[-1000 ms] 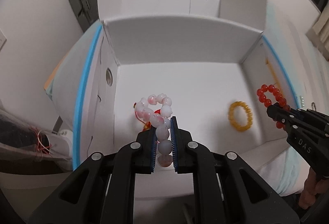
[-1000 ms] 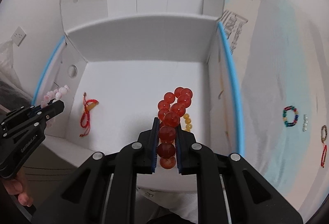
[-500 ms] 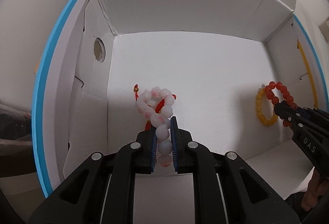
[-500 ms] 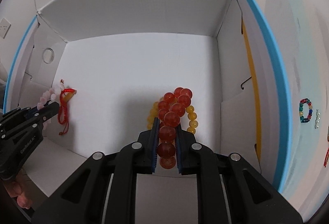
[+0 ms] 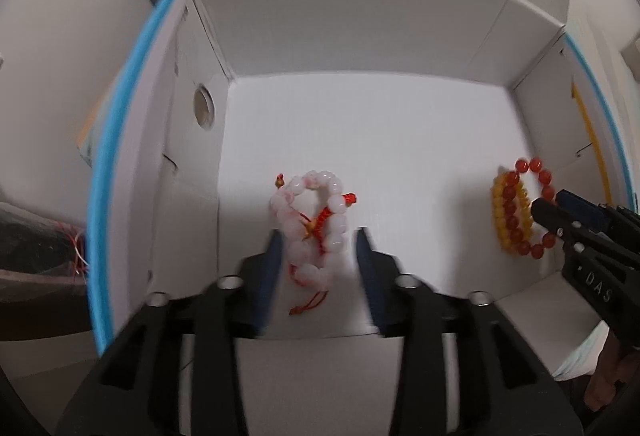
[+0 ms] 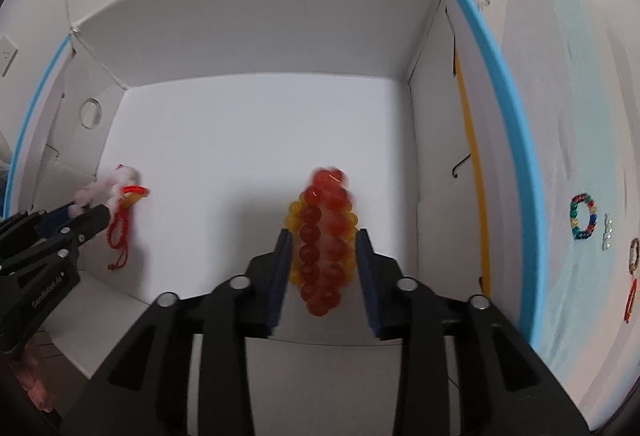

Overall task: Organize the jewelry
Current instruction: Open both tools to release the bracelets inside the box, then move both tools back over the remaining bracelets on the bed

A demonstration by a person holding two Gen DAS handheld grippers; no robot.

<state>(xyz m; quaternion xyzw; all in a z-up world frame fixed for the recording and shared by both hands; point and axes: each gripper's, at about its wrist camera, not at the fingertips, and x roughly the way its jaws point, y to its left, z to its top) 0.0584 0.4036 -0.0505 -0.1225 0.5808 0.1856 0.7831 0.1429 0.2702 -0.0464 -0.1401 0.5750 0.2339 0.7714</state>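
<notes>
Beads first: my left gripper has just been opening, and the pink-white bracelet lies between its spread jaws, not squeezed. It rests on the box floor near the left wall and front edge. Its long way runs from front to back, away from me. A red cord bracelet is tangled with it, its tail pointing at the front edge.

Further right, my right gripper has just been opening too. The red bracelet sits loose between its jaws, on top of a yellow bracelet, near the right wall. Its long way also runs front to back.

Outside the right wall, a colorful bracelet lies on the cloth.
</notes>
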